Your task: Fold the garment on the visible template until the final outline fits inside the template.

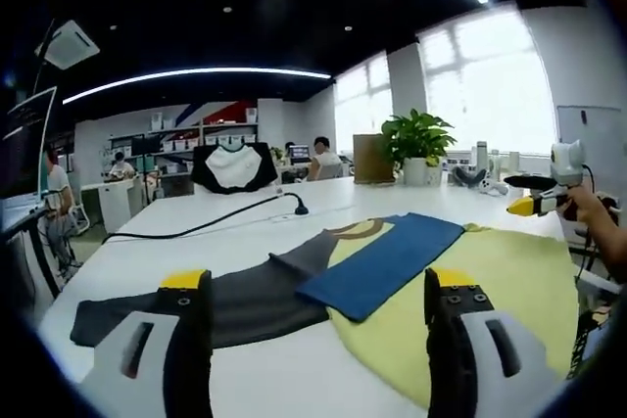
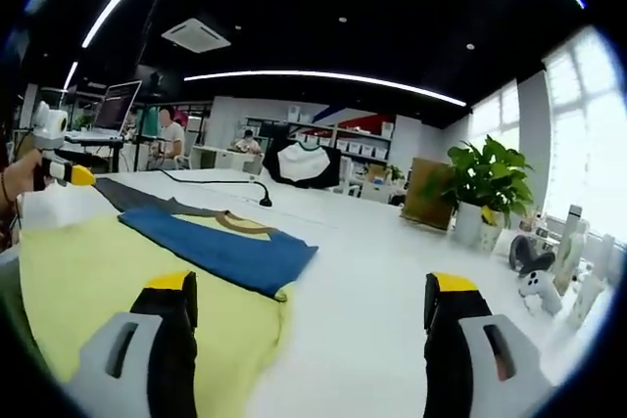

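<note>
In the left gripper view, the garment [image 1: 294,286] lies mid-frame on the white table [image 1: 196,232]: a dark sleeve stretches left, a blue panel is folded over the yellow template [image 1: 509,281] at right. Folding looks partly done; the sleeve is still outside the outline. The left gripper [image 1: 318,340] and right gripper [image 2: 309,340] are both released, holding nothing. A potted plant [image 1: 419,144] sits upper right.

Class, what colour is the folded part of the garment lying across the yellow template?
Blue: the folded part is blue, clearest in the left gripper view, across the yellow template.
</note>
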### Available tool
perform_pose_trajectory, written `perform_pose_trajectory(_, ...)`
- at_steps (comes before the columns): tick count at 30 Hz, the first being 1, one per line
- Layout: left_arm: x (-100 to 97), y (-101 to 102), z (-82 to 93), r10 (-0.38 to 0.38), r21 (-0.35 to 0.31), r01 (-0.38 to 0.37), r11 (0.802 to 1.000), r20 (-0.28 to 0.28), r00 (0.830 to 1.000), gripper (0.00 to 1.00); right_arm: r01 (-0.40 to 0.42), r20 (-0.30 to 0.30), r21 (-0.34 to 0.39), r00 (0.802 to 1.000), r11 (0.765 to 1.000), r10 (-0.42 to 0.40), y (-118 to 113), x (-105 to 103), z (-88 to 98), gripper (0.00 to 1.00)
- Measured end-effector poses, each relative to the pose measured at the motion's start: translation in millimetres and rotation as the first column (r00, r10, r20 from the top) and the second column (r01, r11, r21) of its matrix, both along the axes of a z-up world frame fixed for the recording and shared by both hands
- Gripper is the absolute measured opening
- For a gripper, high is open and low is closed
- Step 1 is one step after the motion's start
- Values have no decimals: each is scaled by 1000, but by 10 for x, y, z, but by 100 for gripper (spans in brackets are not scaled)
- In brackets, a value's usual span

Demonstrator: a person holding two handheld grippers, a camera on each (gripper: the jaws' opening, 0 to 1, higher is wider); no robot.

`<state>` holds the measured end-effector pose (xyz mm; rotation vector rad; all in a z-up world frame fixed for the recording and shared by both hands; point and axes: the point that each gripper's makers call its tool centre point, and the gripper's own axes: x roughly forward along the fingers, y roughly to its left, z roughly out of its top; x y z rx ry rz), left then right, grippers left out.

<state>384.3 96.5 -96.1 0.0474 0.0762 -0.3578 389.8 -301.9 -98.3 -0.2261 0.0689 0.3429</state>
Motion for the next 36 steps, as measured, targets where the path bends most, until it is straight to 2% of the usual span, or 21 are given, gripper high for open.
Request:
perform_pose_trajectory(5,-79,122,43,44,21,-45,999,20,999,100,-3,-2,-7,1000,1000,3,-34,-147,-19,99)
perform_pose_trajectory(12,-146,467,87,149,13,-150,989,36,988,100,6,-8,6,1000,1000,-6,-97,-301,-67,99)
perform_pose_trajectory(20,-202,742,117,229,-2,-229,973,48,972,100,0,-5,24,1000,1000,0,-66,-301,-44,99)
perform_pose_trajectory(26,-48,1121,147,296,10,-297,955,36,954,98,-21,0,27,1000,999,21,5,-341,18,99)
perform_pose_trajectory(29,7,1263,189,318,12,-319,948,52,947,94,-20,11,24,1000,1000,20,0,-358,75,99)
perform_pose_trajectory(33,120,1443,134,331,-12,-331,944,25,943,91,-38,33,44,999,998,36,14,-396,165,96)
perform_pose_trajectory(36,206,1621,28,354,-9,-354,935,-12,935,89,-38,45,27,998,999,37,11,-427,202,96)
